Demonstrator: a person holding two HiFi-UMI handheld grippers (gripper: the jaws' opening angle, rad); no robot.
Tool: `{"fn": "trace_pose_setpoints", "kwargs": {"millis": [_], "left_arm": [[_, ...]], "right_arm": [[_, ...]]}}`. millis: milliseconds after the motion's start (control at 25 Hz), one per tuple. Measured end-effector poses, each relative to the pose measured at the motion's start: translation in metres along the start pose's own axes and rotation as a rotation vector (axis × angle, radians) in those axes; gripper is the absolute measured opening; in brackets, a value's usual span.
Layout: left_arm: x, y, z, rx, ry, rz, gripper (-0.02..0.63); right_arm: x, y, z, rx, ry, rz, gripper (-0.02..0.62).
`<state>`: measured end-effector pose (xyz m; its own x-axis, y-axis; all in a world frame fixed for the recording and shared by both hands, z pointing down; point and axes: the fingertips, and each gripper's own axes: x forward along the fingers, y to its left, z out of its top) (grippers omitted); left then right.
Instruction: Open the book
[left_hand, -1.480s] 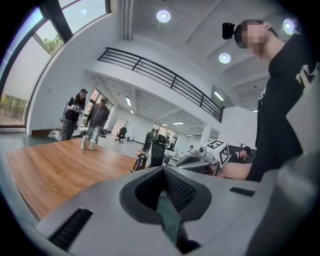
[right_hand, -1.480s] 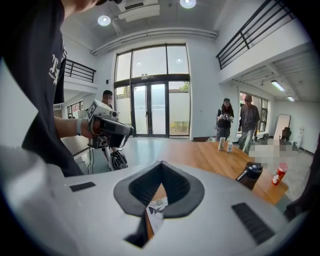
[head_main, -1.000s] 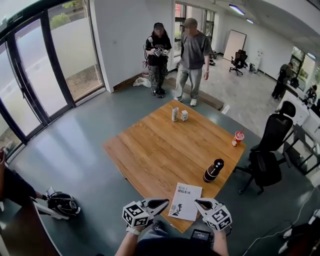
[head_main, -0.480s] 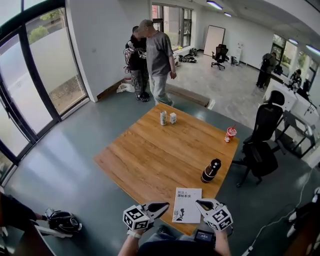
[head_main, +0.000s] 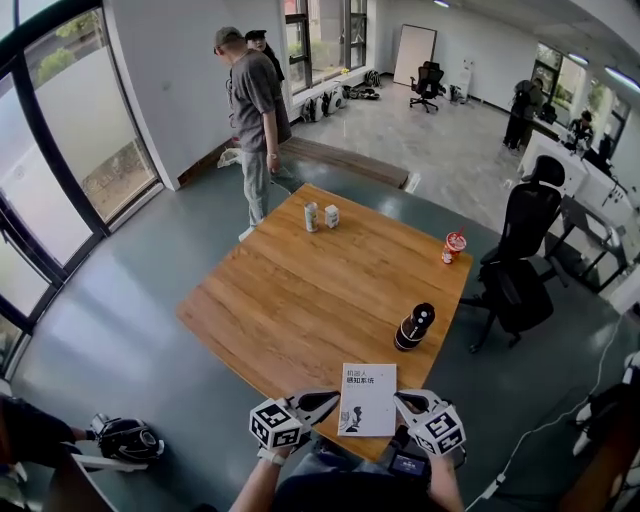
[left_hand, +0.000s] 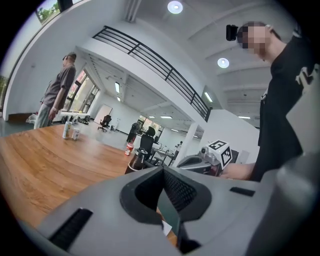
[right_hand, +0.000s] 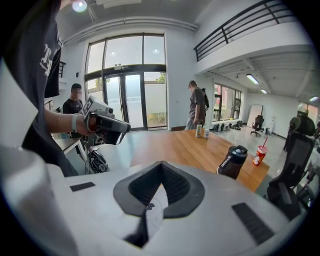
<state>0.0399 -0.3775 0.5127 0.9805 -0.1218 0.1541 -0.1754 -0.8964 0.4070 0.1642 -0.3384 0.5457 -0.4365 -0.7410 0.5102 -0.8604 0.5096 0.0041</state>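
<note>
left hand-held gripper (head_main: 330, 400) and right hand-held gripper (head_main: 402, 402) both have jaws pinched together, empty, hovering at the desk's (head_main: 300, 300) near edge. the book (head_main: 368, 399) lies closed on that same edge. approach step imo; next, one tip has to get under the cover and lift.

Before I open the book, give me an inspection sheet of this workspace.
Surface: square wooden table, bare in the middle.
Job's things: thin white paperback book, closed, flat at the near edge.
Clutter: black bottle, red cup with straw, two small cans near the far corner.
Grippers: left gripper and right gripper flank the book, both shut, holding nothing.
Cables: nothing seen on the table.
Surroundings: person in grey shirt by the far corner; black office chair at right.
</note>
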Motion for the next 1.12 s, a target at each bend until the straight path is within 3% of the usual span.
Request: {"fn": "trace_pose_setpoints", "kwargs": {"millis": [480, 800, 880, 1120], "left_arm": [[0.033, -0.013, -0.048, -0.100, 0.056, -0.038, 0.006], [0.046, -0.013, -0.096, -0.155, 0.154, -0.053, 0.006], [0.051, -0.012, -0.105, -0.158, 0.173, -0.065, 0.006], [0.062, -0.011, -0.130, -0.205, 0.199, -0.077, 0.006]], "right_arm": [[-0.008, -0.030, -0.016, 0.067, -0.001, -0.002, -0.012], [0.005, -0.037, -0.072, 0.176, 0.055, 0.012, -0.012], [0.010, -0.041, -0.088, 0.207, 0.070, 0.018, 0.023], [0.022, -0.048, -0.138, 0.283, 0.135, 0.042, 0.033]]}}
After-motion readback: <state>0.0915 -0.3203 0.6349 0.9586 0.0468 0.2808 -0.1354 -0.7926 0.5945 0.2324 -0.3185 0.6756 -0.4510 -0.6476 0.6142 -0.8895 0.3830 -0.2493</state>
